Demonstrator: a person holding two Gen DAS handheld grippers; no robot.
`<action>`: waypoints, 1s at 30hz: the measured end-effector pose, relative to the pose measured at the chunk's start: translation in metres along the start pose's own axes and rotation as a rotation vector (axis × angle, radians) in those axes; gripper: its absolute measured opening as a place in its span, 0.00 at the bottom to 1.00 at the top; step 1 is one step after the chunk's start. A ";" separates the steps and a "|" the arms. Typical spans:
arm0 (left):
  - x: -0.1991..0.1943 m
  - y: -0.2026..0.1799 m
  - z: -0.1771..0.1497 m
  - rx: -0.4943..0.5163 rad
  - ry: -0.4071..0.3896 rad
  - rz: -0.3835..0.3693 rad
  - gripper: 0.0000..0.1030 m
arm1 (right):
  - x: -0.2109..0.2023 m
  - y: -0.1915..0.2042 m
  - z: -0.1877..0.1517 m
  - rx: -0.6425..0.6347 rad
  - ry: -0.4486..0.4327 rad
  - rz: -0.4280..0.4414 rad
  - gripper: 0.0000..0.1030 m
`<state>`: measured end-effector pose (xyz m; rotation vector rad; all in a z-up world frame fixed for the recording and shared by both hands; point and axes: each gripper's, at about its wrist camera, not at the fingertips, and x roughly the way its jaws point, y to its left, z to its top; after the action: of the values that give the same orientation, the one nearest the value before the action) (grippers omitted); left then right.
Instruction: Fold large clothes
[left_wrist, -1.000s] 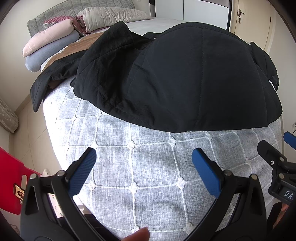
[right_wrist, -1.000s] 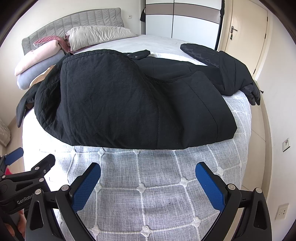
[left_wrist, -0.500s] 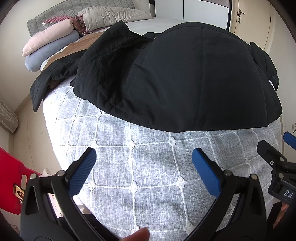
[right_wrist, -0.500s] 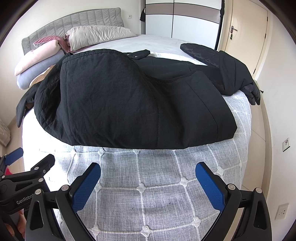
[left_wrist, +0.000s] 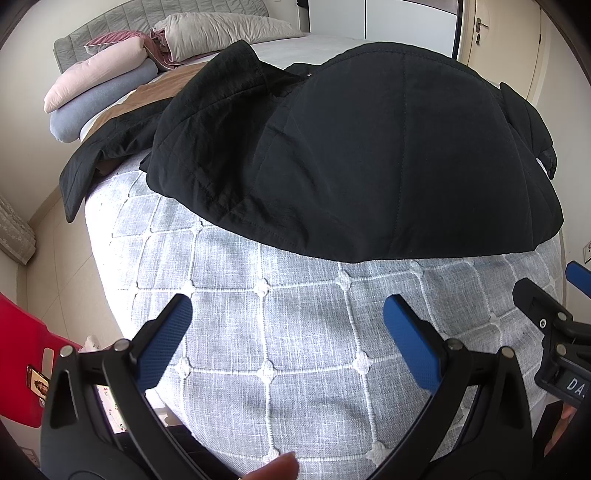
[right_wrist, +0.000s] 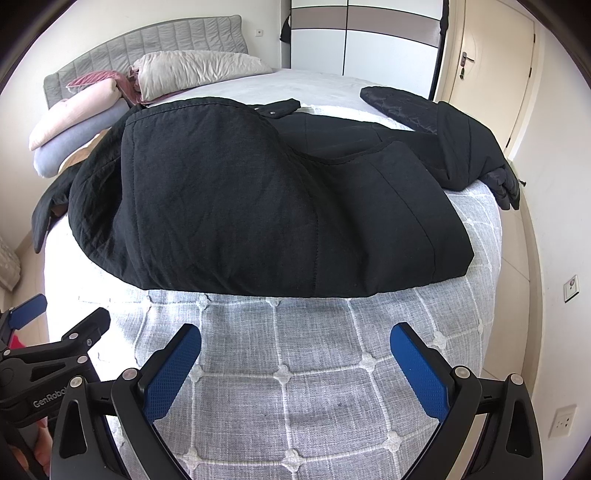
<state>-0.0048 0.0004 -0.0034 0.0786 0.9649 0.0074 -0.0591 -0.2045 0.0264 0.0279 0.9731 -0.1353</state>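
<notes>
A large black quilted jacket (left_wrist: 369, 155) lies spread across the foot half of the bed; it also shows in the right wrist view (right_wrist: 280, 206). One sleeve (right_wrist: 458, 147) trails off to the right edge, another sleeve (left_wrist: 85, 166) hangs over the left edge. My left gripper (left_wrist: 288, 339) is open and empty, hovering over the grey checked bedspread (left_wrist: 258, 314) just short of the jacket's near hem. My right gripper (right_wrist: 295, 365) is also open and empty, beside the left one, equally short of the hem.
Rolled quilts and pillows (right_wrist: 92, 110) are stacked at the grey headboard (right_wrist: 147, 48). A wardrobe (right_wrist: 362, 40) and a door (right_wrist: 484, 66) stand beyond the bed. A red object (left_wrist: 22, 365) sits on the floor at the left.
</notes>
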 end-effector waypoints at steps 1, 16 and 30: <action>0.000 0.000 0.000 0.000 0.000 0.000 1.00 | 0.000 0.000 0.000 0.000 0.000 0.000 1.00; 0.001 0.007 0.008 0.040 -0.031 -0.003 1.00 | -0.001 -0.007 0.009 0.004 0.013 0.029 1.00; 0.021 0.069 0.107 0.029 -0.034 -0.034 1.00 | 0.009 -0.069 0.107 0.060 0.059 -0.021 1.00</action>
<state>0.0968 0.0635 0.0445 0.0887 0.9328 -0.0396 0.0253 -0.2829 0.0819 0.0776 1.0279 -0.1835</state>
